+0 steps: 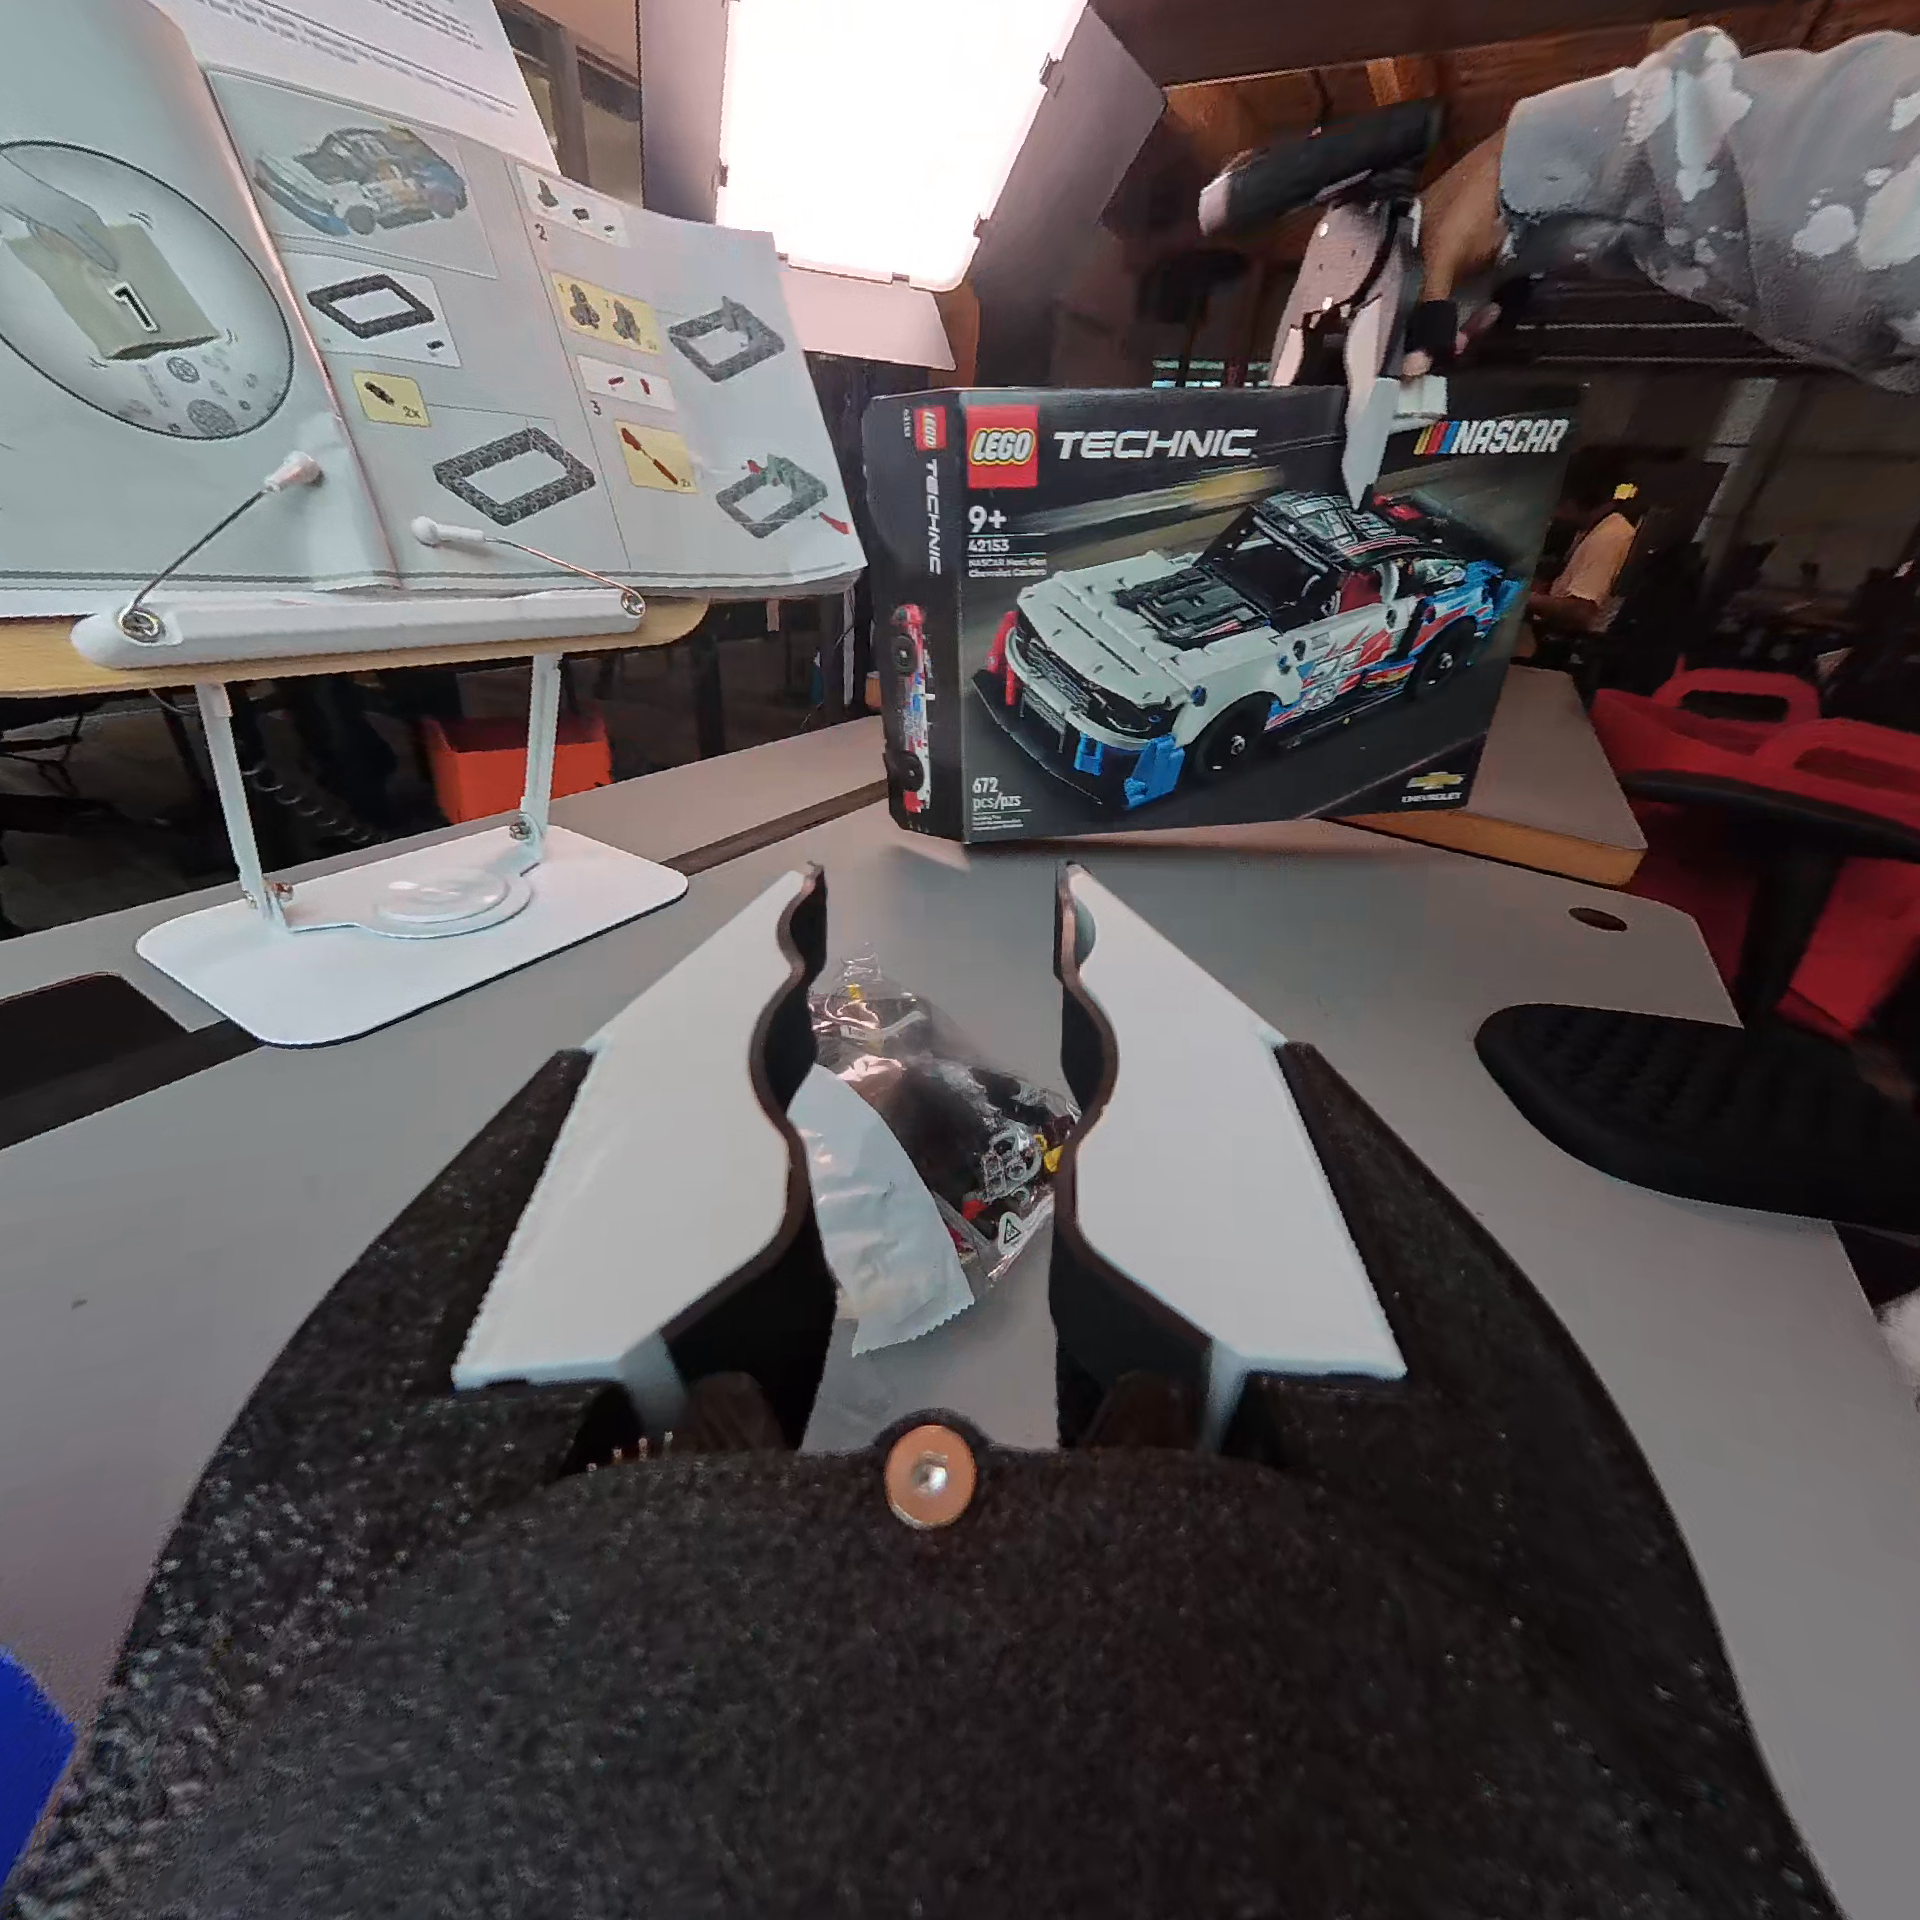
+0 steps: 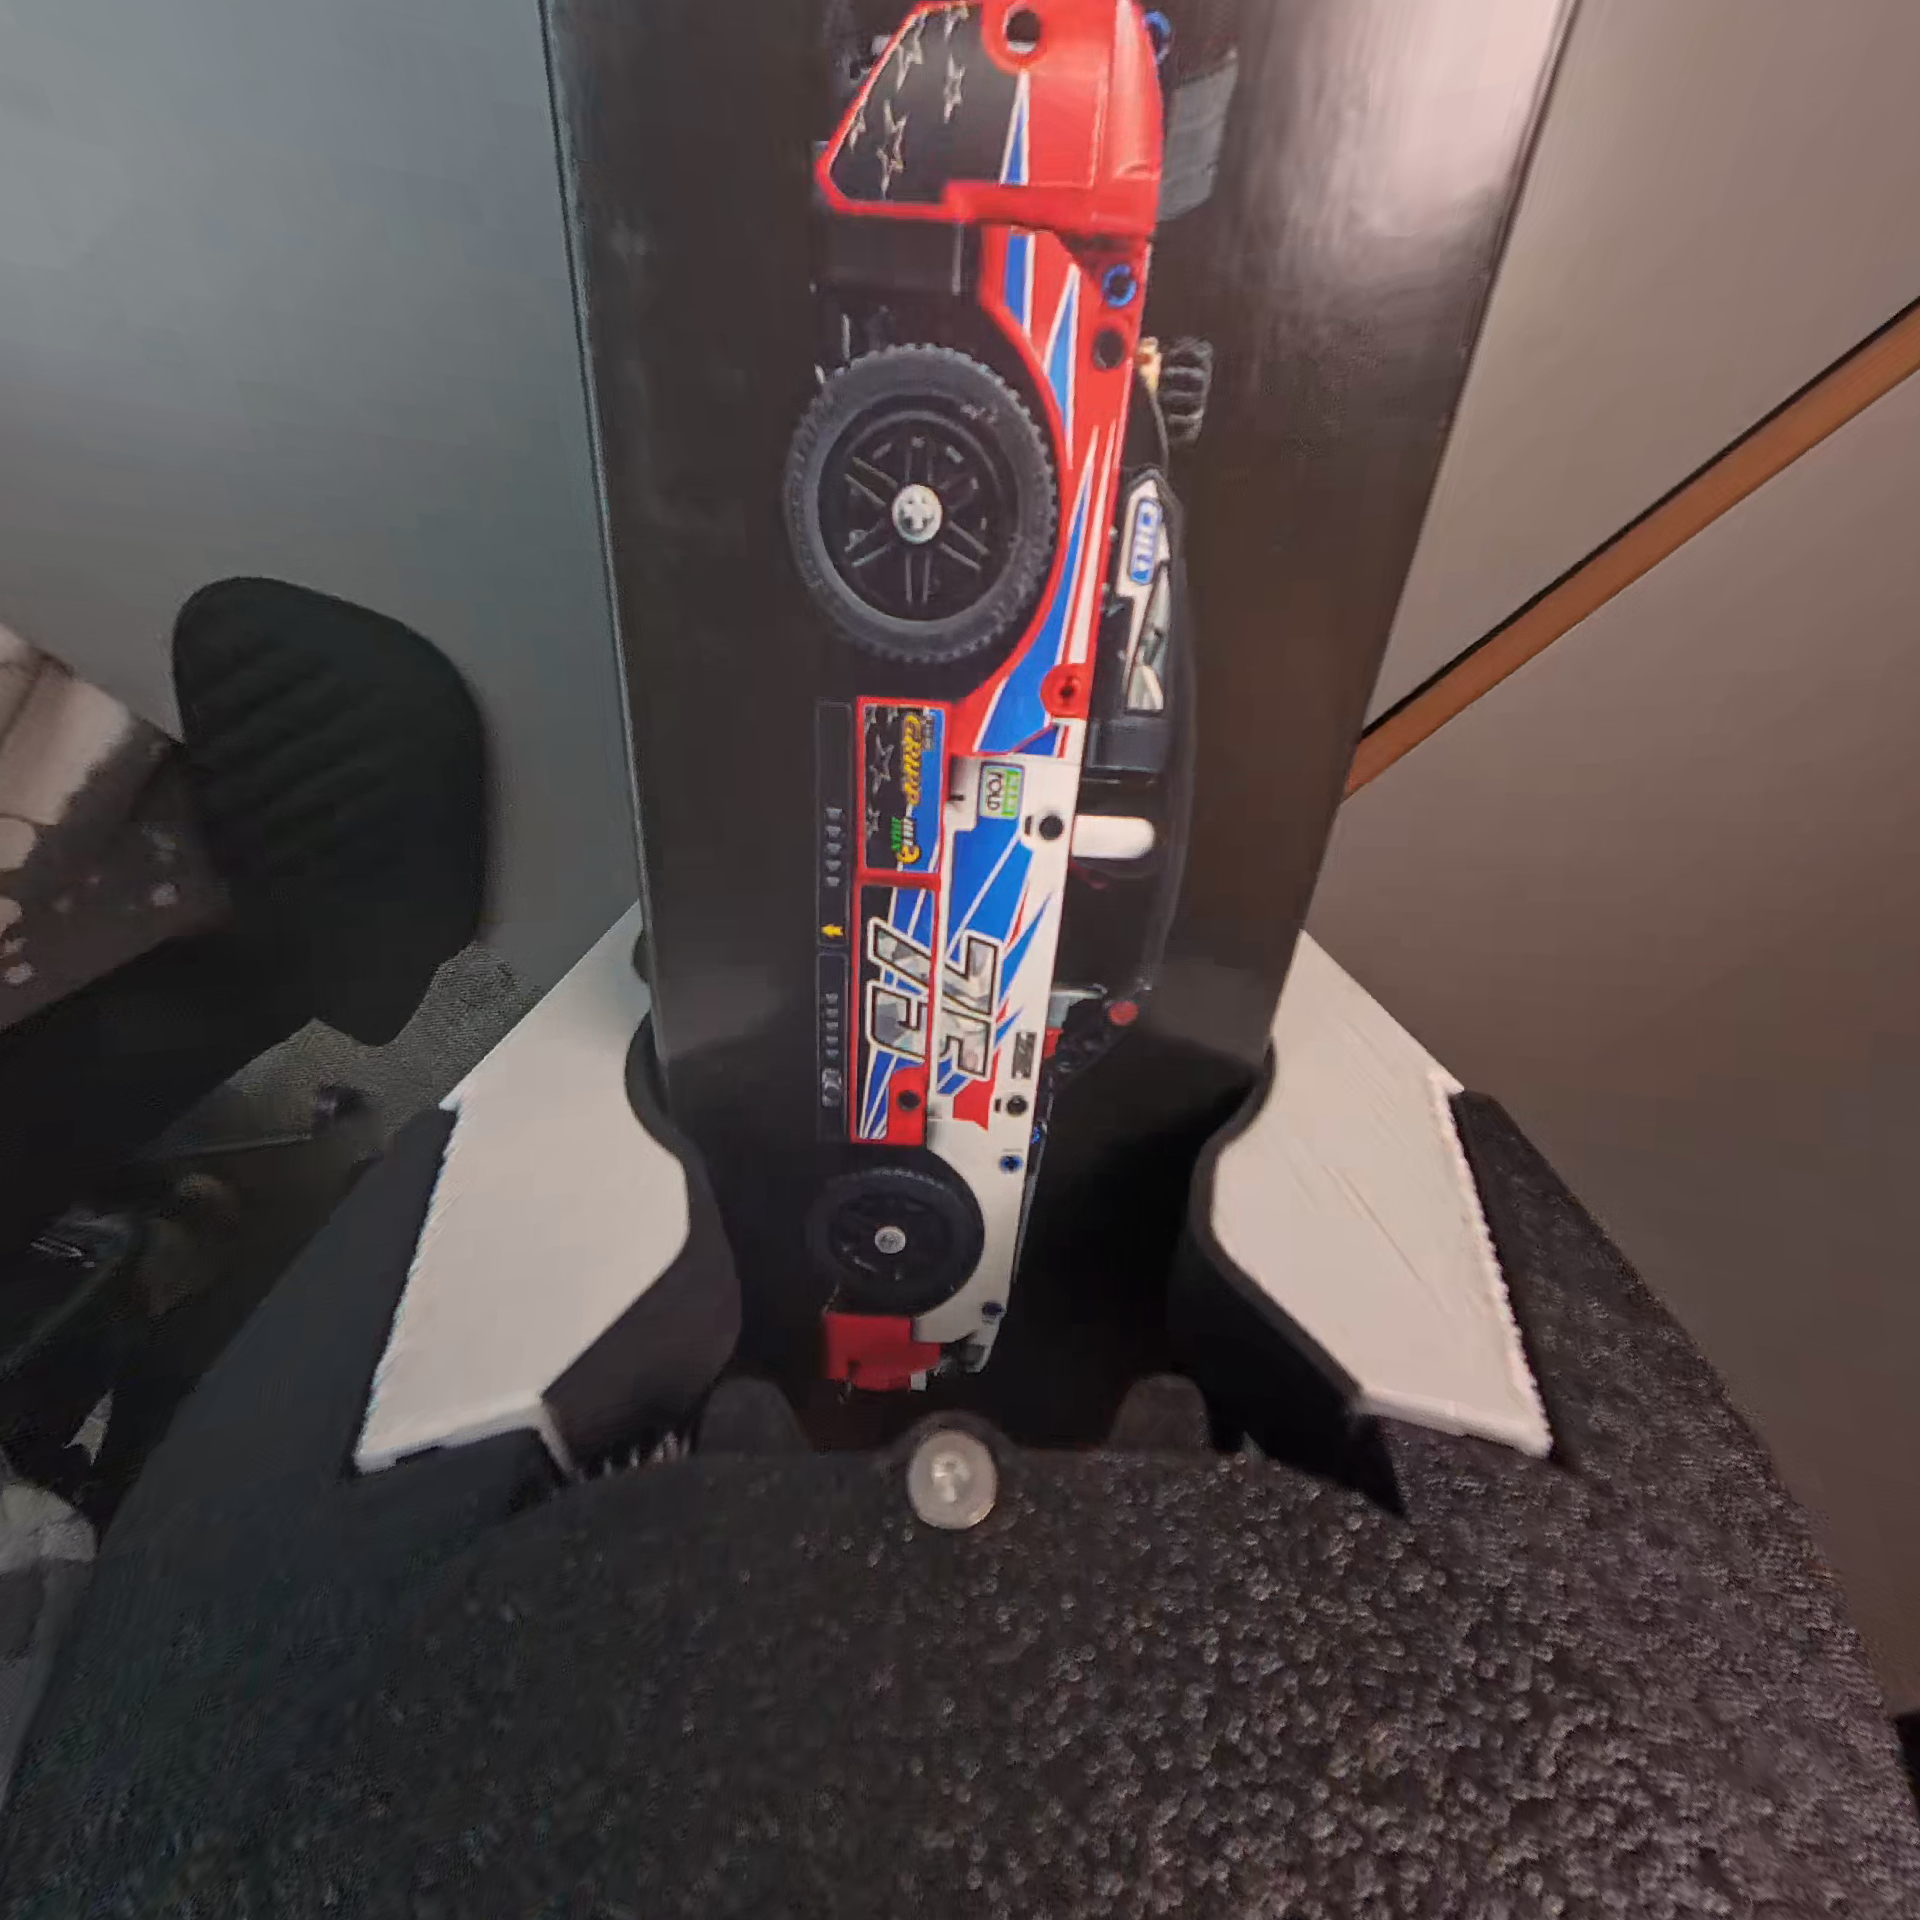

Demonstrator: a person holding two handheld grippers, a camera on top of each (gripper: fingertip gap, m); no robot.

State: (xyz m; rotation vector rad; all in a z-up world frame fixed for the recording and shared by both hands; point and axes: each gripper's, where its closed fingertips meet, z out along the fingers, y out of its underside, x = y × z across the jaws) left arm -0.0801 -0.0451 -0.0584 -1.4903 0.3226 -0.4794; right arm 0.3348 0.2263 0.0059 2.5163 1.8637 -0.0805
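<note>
My left gripper (image 1: 940,894) is open and low over the grey table (image 1: 312,1195). A clear plastic bag of small dark parts (image 1: 935,1122) lies on the table between its white fingers (image 1: 665,1122), with gaps on both sides. A black toy car set box (image 1: 1195,623) stands upright at the back. My right gripper (image 1: 1377,410) comes down from above and is shut on the box's top edge. In the right wrist view the gripper (image 2: 966,966) clamps the box's narrow side (image 2: 935,416), which bears a race car picture. I cannot tell whether the box rests on the table.
An open instruction booklet (image 1: 416,364) sits on a white stand (image 1: 416,935) at the left. A black mesh chair arm (image 1: 1683,1101) is at the table's right edge and also shows in the right wrist view (image 2: 322,790). Red bins (image 1: 1766,748) lie beyond. A patterned sleeve (image 1: 1714,177) holds the right gripper. Spacing between my two grippers at the tips: around 50 cm.
</note>
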